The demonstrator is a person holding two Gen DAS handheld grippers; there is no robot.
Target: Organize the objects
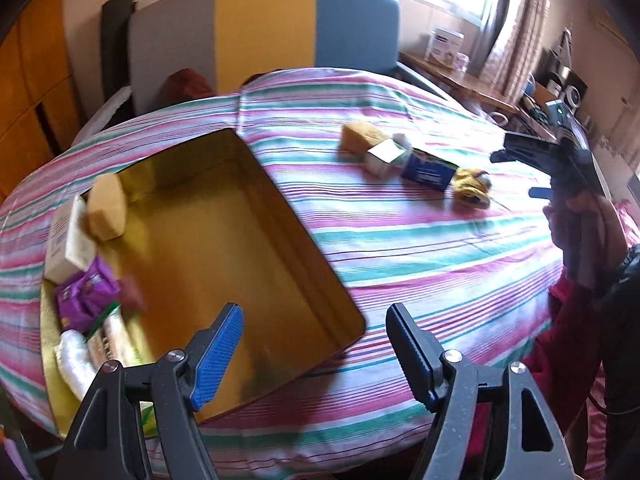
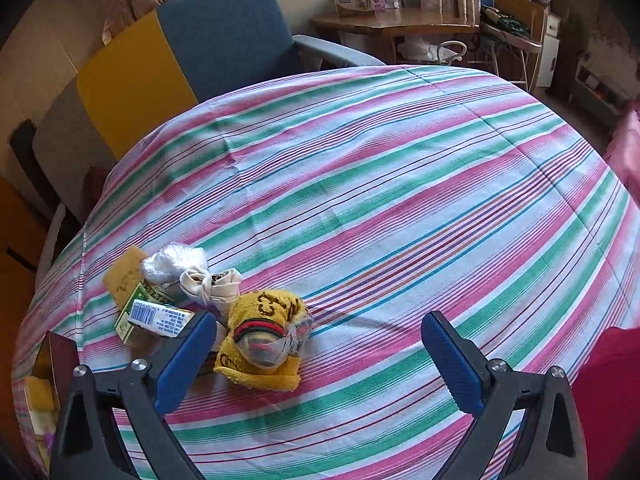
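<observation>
Objects split two ways: my left gripper [image 1: 316, 344] hangs spread and empty over the near corner of the gold tin [image 1: 224, 248], which holds a sponge [image 1: 106, 206], white box [image 1: 68, 240] and purple packet [image 1: 86, 294] along its left wall. Right gripper [image 2: 320, 354] is spread, empty, just short of the yellow cloth bundle [image 2: 264, 340]; behind it sit the blue-print carton [image 2: 160, 318], knotted white cloth [image 2: 212, 284] and another sponge [image 2: 124, 274] on the striped tablecloth [image 2: 400, 184].

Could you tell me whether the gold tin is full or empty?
Partly filled: packets crowd the left end of the tin; its floor is otherwise bare.
</observation>
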